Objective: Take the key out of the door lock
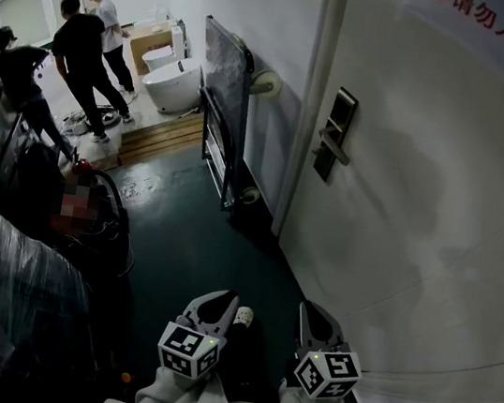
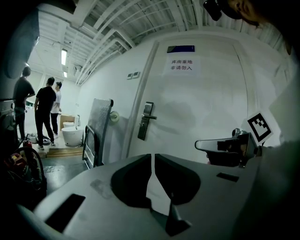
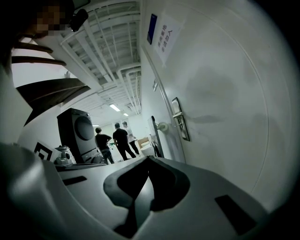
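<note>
The white door [image 1: 422, 204] fills the right of the head view. Its dark lock plate with a lever handle [image 1: 335, 135] sits well ahead of both grippers. From this distance I cannot make out a key in the lock. My left gripper [image 1: 222, 297] and right gripper [image 1: 311, 310] hang low near my body, side by side, both shut and holding nothing. In the left gripper view the lock plate [image 2: 146, 121] is far beyond the closed jaws of the left gripper [image 2: 151, 157]. The right gripper view shows the lock [image 3: 180, 119] far beyond the closed jaws of the right gripper [image 3: 147, 160].
A folded metal cart [image 1: 223, 96] leans on the wall left of the door. Beyond it stand a white tub [image 1: 171, 81], a wooden pallet [image 1: 159, 138] and three people [image 1: 84, 51]. Dark plastic-wrapped gear [image 1: 10, 290] crowds the left. A washing machine [image 3: 77, 133] stands behind.
</note>
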Tool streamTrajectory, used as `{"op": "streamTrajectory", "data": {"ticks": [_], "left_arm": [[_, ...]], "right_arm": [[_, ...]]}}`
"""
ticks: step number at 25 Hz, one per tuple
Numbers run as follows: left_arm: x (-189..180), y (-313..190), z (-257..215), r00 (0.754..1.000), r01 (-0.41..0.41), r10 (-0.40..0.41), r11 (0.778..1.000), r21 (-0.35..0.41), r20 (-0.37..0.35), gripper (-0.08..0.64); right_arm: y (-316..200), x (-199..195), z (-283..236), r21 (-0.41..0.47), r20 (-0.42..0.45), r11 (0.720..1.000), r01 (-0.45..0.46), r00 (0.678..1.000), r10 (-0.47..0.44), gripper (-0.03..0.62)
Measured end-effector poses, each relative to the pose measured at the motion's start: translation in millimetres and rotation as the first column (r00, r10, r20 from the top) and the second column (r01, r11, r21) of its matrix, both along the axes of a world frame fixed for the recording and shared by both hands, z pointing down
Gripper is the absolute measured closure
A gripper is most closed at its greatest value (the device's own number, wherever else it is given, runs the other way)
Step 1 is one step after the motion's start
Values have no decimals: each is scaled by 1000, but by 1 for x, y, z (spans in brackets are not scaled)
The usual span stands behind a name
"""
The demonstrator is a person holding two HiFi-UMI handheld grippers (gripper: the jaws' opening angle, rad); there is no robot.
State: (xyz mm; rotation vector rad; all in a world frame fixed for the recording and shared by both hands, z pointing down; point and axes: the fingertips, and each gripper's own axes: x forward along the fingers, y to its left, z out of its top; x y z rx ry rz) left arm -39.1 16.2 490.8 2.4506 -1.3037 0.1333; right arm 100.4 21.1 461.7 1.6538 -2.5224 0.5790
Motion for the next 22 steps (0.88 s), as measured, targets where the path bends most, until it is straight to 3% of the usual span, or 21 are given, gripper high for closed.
{"op": "streamTrajectory", "data": {"ticks": [12, 22], "left_arm": [[5, -124, -24, 998, -58, 58, 998, 33, -9, 529], [1, -186, -15, 996, -61, 60, 998, -7, -66, 529]], "right_arm": [[-111, 5, -22, 20, -14, 998, -60, 998, 60, 540], [-166, 9, -12, -1, -15, 994, -112, 994, 112, 540]]}}
